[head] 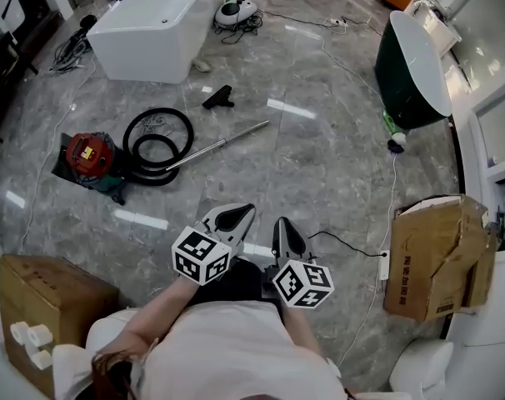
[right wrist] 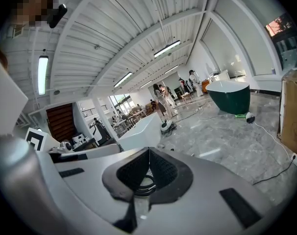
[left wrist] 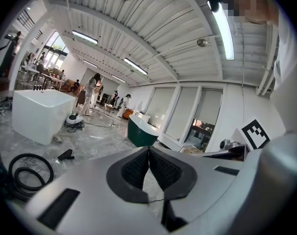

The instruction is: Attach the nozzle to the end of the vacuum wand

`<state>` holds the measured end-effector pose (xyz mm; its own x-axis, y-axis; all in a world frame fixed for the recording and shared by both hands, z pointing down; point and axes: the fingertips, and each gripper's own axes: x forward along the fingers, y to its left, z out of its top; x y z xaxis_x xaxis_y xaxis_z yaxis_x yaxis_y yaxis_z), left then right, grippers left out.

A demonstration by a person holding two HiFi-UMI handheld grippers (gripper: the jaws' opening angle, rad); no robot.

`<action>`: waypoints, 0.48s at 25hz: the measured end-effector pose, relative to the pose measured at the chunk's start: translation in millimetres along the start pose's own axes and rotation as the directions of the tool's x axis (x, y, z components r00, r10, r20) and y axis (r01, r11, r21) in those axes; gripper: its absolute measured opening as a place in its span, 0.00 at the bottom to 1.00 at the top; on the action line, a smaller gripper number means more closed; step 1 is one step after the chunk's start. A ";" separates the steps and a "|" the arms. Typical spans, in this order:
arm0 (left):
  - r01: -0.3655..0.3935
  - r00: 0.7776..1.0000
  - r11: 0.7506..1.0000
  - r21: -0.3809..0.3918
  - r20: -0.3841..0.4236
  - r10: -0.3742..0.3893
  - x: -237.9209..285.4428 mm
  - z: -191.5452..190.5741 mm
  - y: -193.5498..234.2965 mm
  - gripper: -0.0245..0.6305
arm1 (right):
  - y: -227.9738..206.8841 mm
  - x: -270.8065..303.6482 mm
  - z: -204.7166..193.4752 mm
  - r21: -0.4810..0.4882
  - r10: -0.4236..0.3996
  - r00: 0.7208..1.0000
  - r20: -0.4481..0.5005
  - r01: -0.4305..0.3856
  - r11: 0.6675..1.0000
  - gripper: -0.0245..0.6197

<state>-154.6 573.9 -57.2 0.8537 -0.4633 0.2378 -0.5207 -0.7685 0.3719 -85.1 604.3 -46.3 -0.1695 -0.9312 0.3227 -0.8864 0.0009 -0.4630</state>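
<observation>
Standing on a grey marble floor (head: 319, 165), a person holds the left hand-held gripper (head: 238, 216) and the right hand-held gripper (head: 282, 227) side by side, each with its jaws pressed together and nothing between them. Ahead, well apart from both, the black nozzle (head: 218, 98) lies on the floor, near the free end of the silver vacuum wand (head: 223, 142) but not touching it. The wand's other end meets a coiled black hose (head: 157, 144) beside the red vacuum cleaner (head: 89, 151). A white bathtub (head: 157, 19) stands beyond the nozzle, and a dark green bathtub (head: 407, 73) stands to the right.
</observation>
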 end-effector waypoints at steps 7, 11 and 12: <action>-0.002 1.000 1.000 -0.005 0.003 0.002 19.0 -19.7 -25.5 0.05 | -18.8 -10.9 -2.2 0.007 0.045 0.999 -0.005 -0.045 0.999 0.06; -0.014 1.000 1.000 -0.006 -0.006 0.014 20.1 -29.9 -31.7 0.05 | -30.4 -13.4 -5.1 0.027 0.036 0.999 -0.010 -0.036 0.999 0.06; -0.014 1.000 1.000 -0.005 -0.009 0.014 20.3 -31.2 -32.1 0.05 | -32.1 -13.4 -4.1 0.027 0.032 0.999 -0.006 -0.032 0.999 0.06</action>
<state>-120.9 602.9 -36.4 0.8461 -0.4703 0.2509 -0.5328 -0.7597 0.3728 -56.1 618.2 -32.4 -0.2009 -0.9283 0.3129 -0.8684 0.0210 -0.4954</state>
